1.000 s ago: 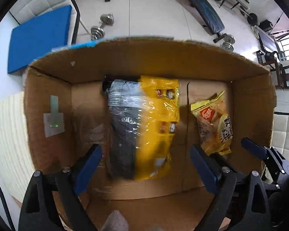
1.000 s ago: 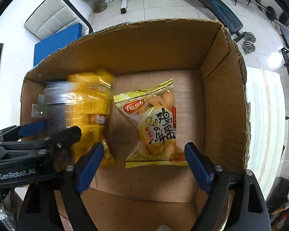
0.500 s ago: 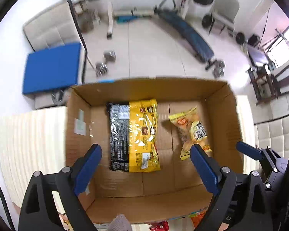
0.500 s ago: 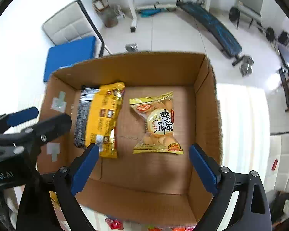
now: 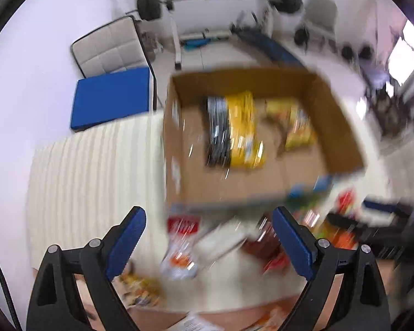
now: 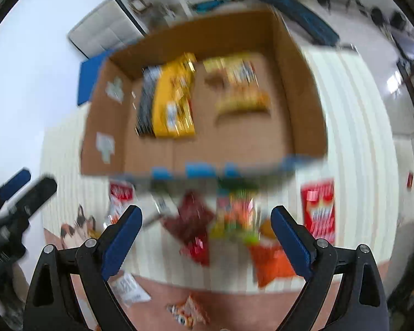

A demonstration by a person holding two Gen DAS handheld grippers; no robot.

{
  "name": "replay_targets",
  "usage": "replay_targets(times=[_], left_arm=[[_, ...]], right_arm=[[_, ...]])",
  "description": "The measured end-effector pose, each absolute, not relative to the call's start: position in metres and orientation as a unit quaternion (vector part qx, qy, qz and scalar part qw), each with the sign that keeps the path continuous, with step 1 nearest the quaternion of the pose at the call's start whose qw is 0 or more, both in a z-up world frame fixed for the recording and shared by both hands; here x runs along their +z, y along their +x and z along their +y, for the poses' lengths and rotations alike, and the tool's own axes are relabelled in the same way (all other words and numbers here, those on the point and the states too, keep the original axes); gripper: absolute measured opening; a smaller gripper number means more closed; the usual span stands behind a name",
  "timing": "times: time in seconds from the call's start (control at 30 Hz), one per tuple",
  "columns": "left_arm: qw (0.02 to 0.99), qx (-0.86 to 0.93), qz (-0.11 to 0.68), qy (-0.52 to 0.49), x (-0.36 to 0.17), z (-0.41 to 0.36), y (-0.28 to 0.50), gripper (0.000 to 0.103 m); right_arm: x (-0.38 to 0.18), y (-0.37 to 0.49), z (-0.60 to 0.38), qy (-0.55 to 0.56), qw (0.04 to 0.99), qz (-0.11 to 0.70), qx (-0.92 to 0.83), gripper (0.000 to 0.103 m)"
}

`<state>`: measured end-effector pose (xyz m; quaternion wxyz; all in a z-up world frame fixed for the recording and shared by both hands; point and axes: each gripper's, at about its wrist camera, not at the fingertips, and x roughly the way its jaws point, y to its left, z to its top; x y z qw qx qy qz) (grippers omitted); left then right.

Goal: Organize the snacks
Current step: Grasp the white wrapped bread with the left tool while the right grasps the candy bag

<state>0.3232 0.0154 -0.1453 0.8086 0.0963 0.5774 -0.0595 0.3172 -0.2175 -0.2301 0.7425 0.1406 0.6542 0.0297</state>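
Both of my grippers have drawn back out of the cardboard box; it now lies well ahead of them, and loose snack packets on the striped cream mat have come into view. My left gripper stands wide apart and empty. My right gripper has just been opening; nothing sits between its blue pads. Inside the box, a black-and-yellow packet lies beside a yellow bun packet, apart. A red packet lies on the mat outside. Motion blur leaves all printing unreadable.
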Motion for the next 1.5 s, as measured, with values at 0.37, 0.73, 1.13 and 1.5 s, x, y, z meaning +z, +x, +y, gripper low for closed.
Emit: replay_targets(times=[0.37,0.73,1.13,1.5], left_arm=[[0.714,-0.13,0.622,0.294,-0.293,-0.021,0.306,0.094],[0.693,-0.118,0.66,0.266,-0.336,-0.033,0.324,0.055],[0.637,-0.016,0.771,0.02,-0.352,0.028,0.29,0.049],[0.636,-0.026,0.77,0.047,-0.375,0.014,0.3,0.055]], right_arm=[[-0.314,0.301,-0.226,0.15,0.714,0.683,-0.027,0.093],[-0.357,0.326,-0.208,0.096,0.707,0.699,-0.045,0.063],[-0.367,0.271,-0.212,0.088,0.661,0.745,-0.009,0.054],[-0.381,0.273,-0.222,0.121,0.652,0.748,-0.014,0.064]])
